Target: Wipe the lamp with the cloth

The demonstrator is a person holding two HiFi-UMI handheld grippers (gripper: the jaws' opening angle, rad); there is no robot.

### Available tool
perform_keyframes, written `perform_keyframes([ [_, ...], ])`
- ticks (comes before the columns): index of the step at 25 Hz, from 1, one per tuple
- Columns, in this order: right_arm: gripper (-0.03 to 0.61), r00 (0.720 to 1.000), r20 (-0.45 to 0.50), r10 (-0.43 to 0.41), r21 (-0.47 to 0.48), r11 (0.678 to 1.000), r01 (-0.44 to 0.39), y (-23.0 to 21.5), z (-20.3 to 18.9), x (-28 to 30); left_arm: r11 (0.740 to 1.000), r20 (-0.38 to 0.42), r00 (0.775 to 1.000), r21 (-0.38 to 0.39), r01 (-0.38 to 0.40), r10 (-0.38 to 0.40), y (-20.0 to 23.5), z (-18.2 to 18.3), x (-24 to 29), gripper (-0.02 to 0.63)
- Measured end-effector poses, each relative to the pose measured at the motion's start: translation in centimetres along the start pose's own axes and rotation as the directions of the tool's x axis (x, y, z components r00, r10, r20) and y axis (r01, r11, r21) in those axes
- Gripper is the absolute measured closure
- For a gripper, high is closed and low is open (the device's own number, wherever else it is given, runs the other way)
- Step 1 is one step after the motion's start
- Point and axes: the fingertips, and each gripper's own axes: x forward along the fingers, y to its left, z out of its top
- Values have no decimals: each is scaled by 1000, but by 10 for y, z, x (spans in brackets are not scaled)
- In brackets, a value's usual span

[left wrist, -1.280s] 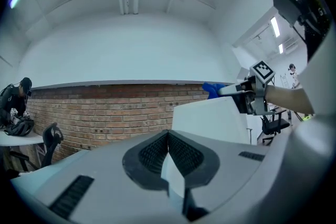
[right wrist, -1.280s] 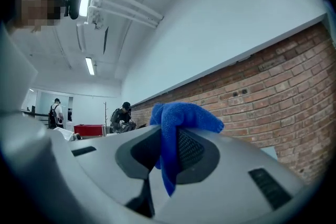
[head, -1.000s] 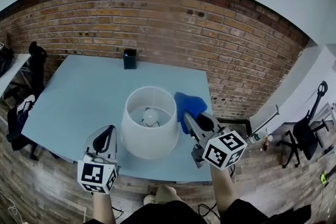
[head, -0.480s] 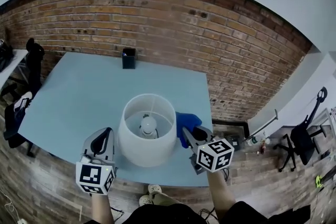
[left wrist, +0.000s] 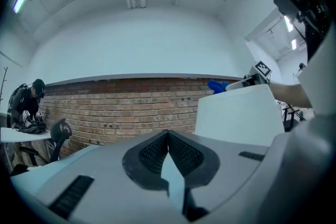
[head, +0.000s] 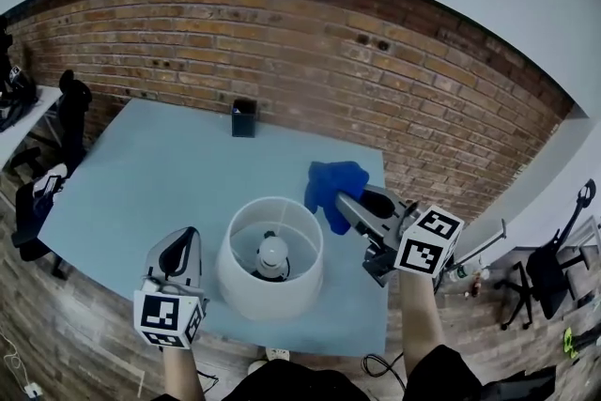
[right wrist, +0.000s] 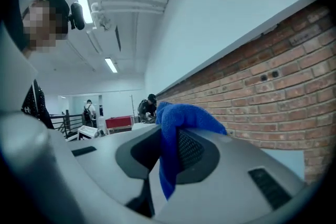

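One brick wall (head: 329,61) backs the pale blue surface (head: 141,174). On it, near the front edge, stands the white lamp (head: 246,282). Just right of its shade, the right gripper (head: 344,204) has its jaws clamped on the blue cloth (head: 329,188). The left gripper (head: 188,241), jaws together on nothing, hovers left of the lamp. A small dark box (head: 244,118) sits far back by the wall.

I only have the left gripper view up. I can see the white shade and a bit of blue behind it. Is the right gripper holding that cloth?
Observer: Yes. The right gripper view shows the right gripper shut on the blue cloth.
Operator: Where is it relative to the shade?
Observer: In the head view it is just beyond the far right rim of the lampshade. I cannot tell whether they touch.
Operator: Anything inside the shade?
Observer: A bulb, visible from above through the open top.
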Motion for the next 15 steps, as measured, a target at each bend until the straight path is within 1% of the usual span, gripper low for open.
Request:
perform_keyframes([
  [4,520,988,25,150,17,988,-150,11,21,19,1000,-1,1000,6,-21,21,9,3,14,604],
  [7,520,973,5,229,39,973,-229,15,20,33,1000,-7,1000,2,-29,29,15,2,23,604],
  [10,519,960,-47,277,56,960,-274,13,8,46,1000,-11,1000,-3,-27,27,18,2,36,605],
  [15,520,939,-122,323,75,946,-316,5,-18,63,1000,-39,999,-17,-16,15,21,-10,56,604],
])
